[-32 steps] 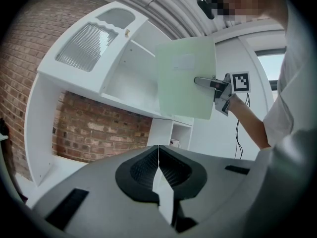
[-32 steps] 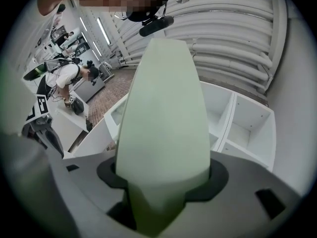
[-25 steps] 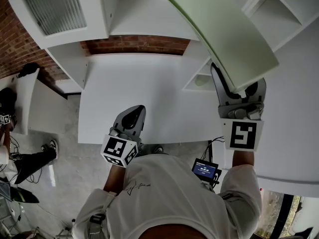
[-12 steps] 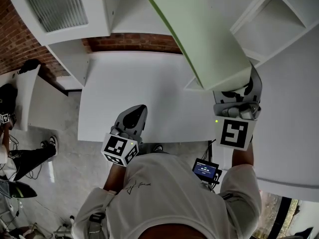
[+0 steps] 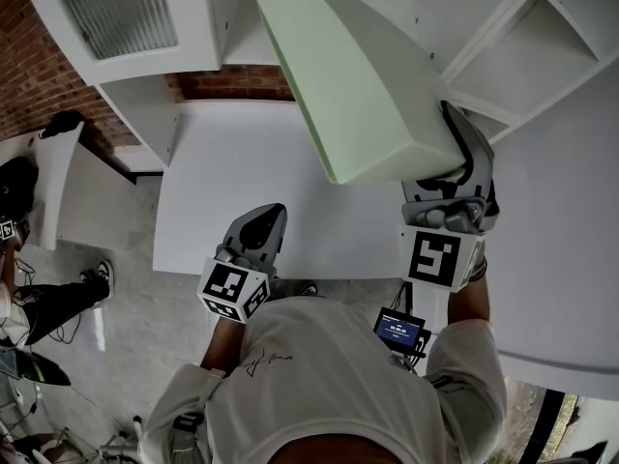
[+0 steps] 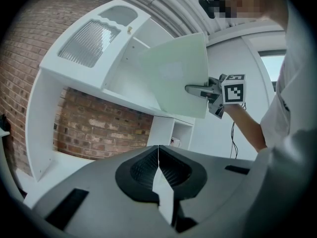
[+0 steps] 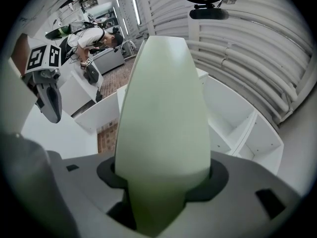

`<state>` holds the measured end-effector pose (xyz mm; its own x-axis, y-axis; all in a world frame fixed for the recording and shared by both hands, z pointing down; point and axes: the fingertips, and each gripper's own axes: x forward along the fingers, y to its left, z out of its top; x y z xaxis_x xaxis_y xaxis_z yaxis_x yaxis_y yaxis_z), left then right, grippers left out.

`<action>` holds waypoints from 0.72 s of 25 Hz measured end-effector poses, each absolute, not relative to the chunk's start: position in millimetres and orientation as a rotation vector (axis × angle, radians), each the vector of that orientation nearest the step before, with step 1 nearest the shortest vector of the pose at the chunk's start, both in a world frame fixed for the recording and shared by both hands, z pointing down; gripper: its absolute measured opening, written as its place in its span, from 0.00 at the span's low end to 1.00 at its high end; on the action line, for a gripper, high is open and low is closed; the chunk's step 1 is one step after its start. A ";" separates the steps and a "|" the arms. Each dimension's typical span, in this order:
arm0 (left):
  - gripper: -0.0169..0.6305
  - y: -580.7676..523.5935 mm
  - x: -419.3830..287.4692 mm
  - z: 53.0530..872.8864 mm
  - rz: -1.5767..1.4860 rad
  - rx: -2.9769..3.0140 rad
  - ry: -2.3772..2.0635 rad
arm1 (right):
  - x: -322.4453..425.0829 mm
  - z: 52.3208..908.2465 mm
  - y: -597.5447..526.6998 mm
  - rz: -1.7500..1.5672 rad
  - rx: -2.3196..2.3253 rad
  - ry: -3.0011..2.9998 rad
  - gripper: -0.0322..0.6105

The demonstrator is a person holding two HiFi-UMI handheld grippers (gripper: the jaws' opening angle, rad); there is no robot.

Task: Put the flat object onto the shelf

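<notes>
R tongs (image 7: 161,195) clamp flat object (image 7: 161,108).

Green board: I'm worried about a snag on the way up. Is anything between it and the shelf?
Nothing visible does. The right claw is shut on the green board, tilted up toward the white shelf unit, with open air between. The left claw sits low over the table.

Workshop-like test space in an industrial hall: a bare brick wall (image 5: 29,85) behind white shelving (image 5: 527,51); a ribbed metal ceiling (image 7: 257,38) overhead; a grey concrete floor (image 5: 145,327) below; another person (image 7: 91,36) bent over work in the background.
</notes>
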<state>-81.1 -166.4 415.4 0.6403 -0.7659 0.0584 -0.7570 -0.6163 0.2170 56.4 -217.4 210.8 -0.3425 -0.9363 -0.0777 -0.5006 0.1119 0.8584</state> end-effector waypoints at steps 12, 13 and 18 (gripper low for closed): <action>0.05 -171.2 -84.4 414.9 -0.032 2.641 -1.295 | 46.7 215.9 -231.0 -1.195 1.338 -1.852 0.49; 0.05 -171.3 -84.2 415.5 -0.034 2.638 -1.292 | 45.8 217.0 -231.9 -1.197 1.332 -1.844 0.49; 0.05 -173.9 -83.6 414.3 -0.042 2.637 -1.295 | 39.8 224.0 -239.8 -1.212 1.298 -1.793 0.49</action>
<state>-83.6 -173.9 414.3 0.6150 -0.7859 0.0638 -0.7802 -0.5948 0.1938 39.8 -239.8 224.0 -0.3347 -0.9416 -0.0367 -0.3848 0.1010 0.9175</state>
